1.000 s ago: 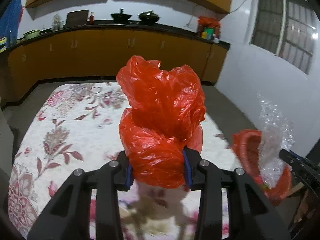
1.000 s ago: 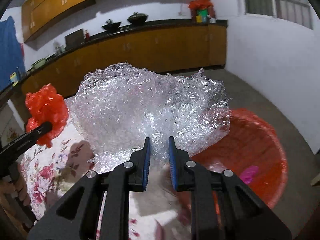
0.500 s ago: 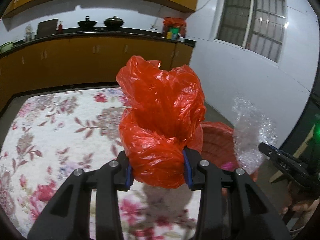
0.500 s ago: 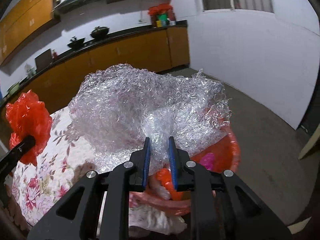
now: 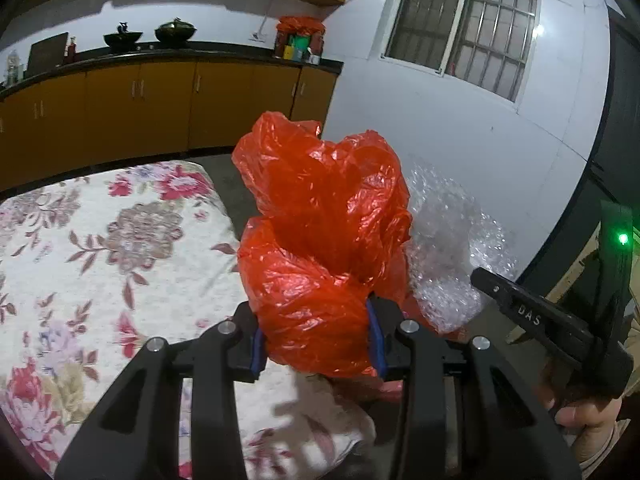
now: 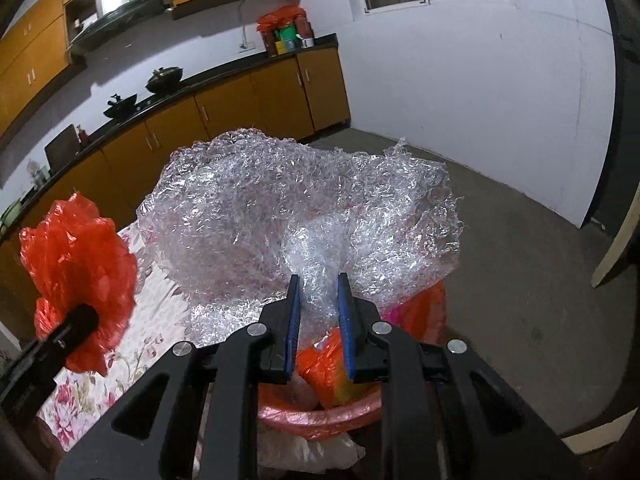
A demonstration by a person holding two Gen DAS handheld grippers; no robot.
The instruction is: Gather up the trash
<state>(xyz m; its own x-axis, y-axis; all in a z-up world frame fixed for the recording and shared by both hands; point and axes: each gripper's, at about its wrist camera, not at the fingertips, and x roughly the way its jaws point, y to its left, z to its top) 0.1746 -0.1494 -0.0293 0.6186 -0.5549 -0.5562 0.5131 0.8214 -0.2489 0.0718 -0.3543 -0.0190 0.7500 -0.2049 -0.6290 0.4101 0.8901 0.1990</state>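
My left gripper (image 5: 316, 340) is shut on a crumpled red plastic bag (image 5: 324, 248), held up over the table's right edge. The bag also shows at the left of the right wrist view (image 6: 76, 276). My right gripper (image 6: 319, 320) holds a big wad of clear bubble wrap (image 6: 288, 216) directly above a red basin (image 6: 320, 416); its jaws stand a little apart with the wrap between them. The wrap shows in the left wrist view (image 5: 448, 248) just right of the red bag. The basin holds orange and pink trash.
A table with a floral cloth (image 5: 100, 248) lies to the left. Kitchen cabinets (image 5: 160, 104) with woks run along the back wall. A white wall (image 6: 480, 80) and bare floor (image 6: 520, 260) lie to the right. A white plastic bag (image 6: 312, 452) lies below the basin.
Both grippers swung right, off the table toward the basin. The right gripper now holds the bubble wrap over the basin, with its jaws slightly wider. The red bag stays gripped.
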